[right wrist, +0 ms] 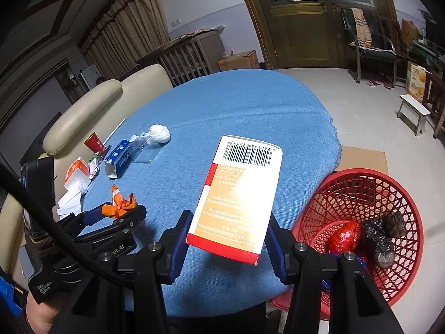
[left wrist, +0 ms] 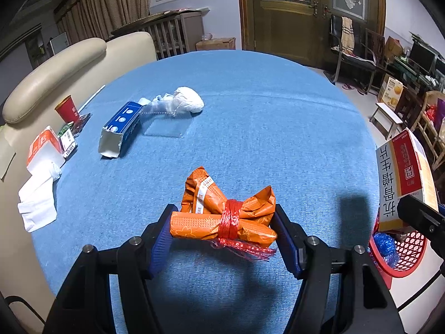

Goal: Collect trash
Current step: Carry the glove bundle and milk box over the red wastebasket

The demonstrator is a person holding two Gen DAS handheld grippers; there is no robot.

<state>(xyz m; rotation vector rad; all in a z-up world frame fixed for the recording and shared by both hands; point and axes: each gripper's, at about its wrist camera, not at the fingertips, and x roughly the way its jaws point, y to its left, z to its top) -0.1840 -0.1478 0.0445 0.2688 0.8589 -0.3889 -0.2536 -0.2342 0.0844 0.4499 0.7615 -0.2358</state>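
Your left claw (left wrist: 224, 231) squeezes crinkly orange wrapper (left wrist: 222, 211), tied with red plastic string, low over bench (left wrist: 264, 128) with fuzzy blue cloth. Your right claw (right wrist: 226, 239) grips flat cardboard box (right wrist: 239, 194): white, orange, red edge, barcode on top end, small print too blurry to read. Box hangs above bench edge, beside red round mesh basket (right wrist: 400, 200) on floor. Basket holds shiny red ball, black lumpy bags. On bench far off: blue carton (left wrist: 122, 128), white paper wad (left wrist: 189, 98), red cup (left wrist: 66, 108).
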